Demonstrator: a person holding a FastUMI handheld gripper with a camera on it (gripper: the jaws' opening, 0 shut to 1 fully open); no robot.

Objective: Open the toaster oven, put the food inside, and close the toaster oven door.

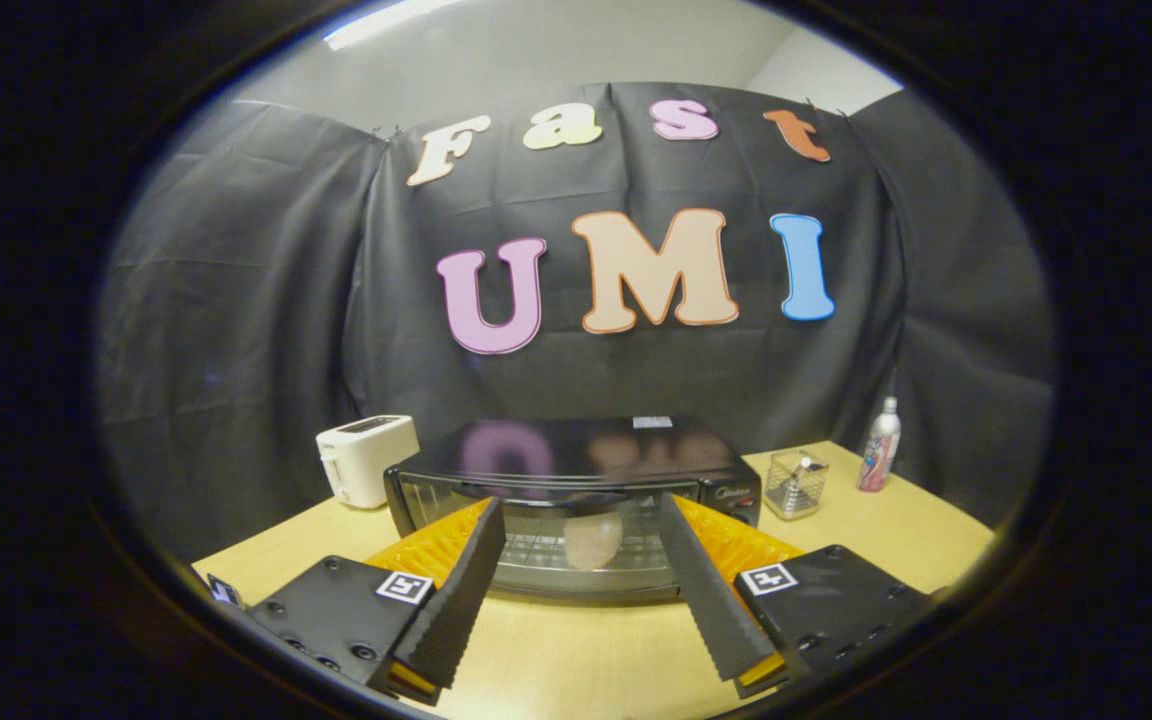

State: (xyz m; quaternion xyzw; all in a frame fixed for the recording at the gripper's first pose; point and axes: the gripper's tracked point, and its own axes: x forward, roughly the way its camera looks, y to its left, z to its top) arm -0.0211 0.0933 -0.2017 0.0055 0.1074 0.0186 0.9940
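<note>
A black toaster oven stands on the wooden table just ahead of my fingers. Its glass door looks shut, with the handle bar along its top edge. Through the glass I see a wire rack and a pale rounded piece of food inside. My gripper is open, and its fingers frame the door from a short way back, apart from it. Nothing is held between them.
A white pop-up toaster stands to the left of the oven. To the oven's right are a clear glass holder and, further right, a slim bottle. Black cloth walls the booth behind the table.
</note>
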